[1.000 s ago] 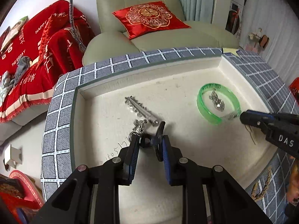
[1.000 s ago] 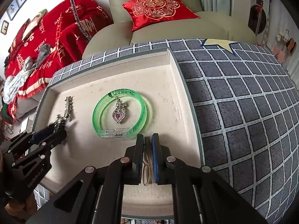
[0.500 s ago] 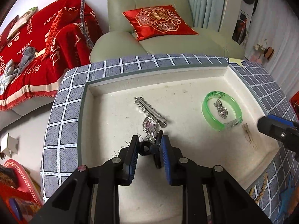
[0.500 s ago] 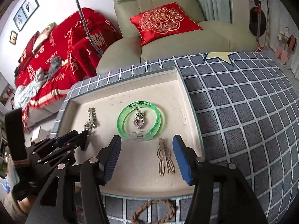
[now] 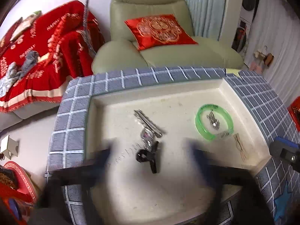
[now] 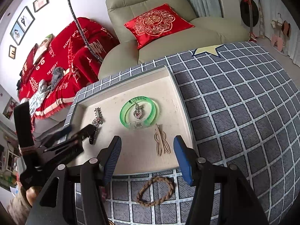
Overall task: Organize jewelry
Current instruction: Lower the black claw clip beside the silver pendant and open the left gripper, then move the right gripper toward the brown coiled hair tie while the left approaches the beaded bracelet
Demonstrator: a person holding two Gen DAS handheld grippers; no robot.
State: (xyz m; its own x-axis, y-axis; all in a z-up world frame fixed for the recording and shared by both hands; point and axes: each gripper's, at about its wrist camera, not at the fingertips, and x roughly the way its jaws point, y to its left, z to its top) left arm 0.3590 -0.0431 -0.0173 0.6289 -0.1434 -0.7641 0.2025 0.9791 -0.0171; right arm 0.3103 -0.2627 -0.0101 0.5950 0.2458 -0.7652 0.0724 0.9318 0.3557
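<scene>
A cream tray holds the jewelry. A black hair clip lies loose on it, below my left gripper. Its blurred jaws are opening and touch nothing. Just beyond the clip lies a silver hairpin. A green bangle rings a heart pendant. A wooden hair clip lies free on the tray under my right gripper, which is open.
The tray rests on a blue-grey checked cloth. A braided rope bracelet lies on the cloth in front of the tray. A green armchair with a red cushion and a red-covered sofa stand behind.
My left gripper opened and dropped the black clip onto the tray. My right gripper opened off the wooden clip. Both pulled up and back.
</scene>
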